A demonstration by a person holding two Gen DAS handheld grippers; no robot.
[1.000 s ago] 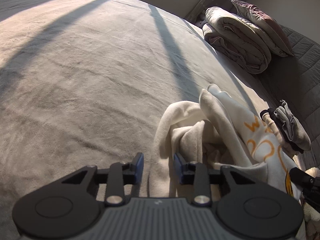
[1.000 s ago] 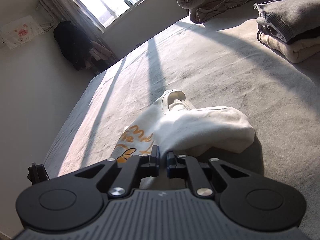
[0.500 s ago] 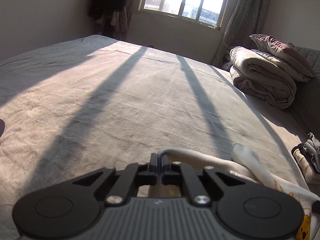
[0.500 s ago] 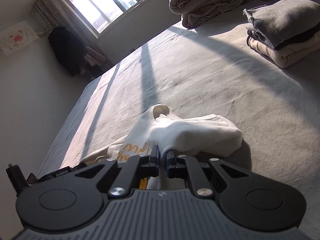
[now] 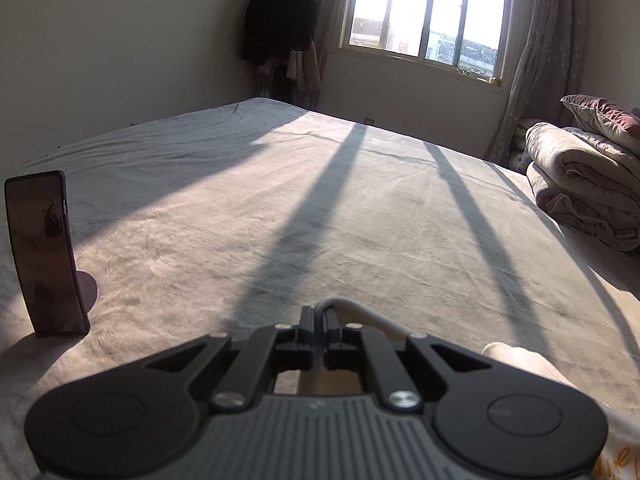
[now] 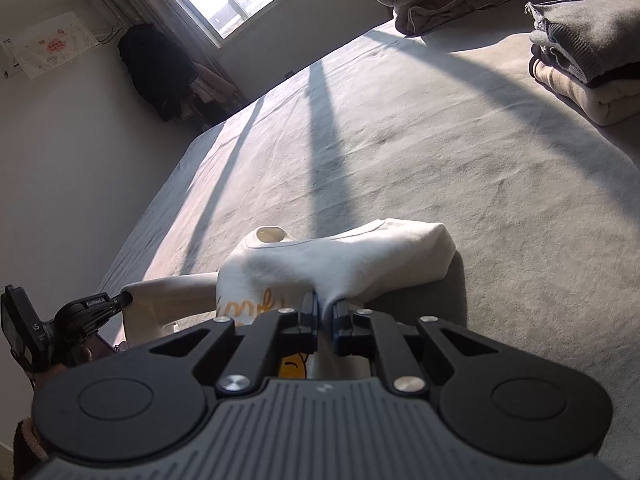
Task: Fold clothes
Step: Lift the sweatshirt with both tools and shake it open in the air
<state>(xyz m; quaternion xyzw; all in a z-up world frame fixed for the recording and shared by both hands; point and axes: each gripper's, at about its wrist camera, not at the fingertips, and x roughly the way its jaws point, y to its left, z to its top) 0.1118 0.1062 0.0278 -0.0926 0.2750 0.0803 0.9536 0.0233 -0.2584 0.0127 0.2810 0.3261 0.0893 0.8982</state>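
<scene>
Lifted since a second ago, the left gripper [image 5: 319, 322] and right gripper [image 6: 324, 312] each pinch the cream sweatshirt [image 6: 340, 264] above the bed [image 6: 440, 160], where a thin bite risks fabric slipping free.

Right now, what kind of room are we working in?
Most likely a home bedroom: a wide bed is the work surface, a rolled quilt with a pillow sits at one end, and a curtained window.
</scene>
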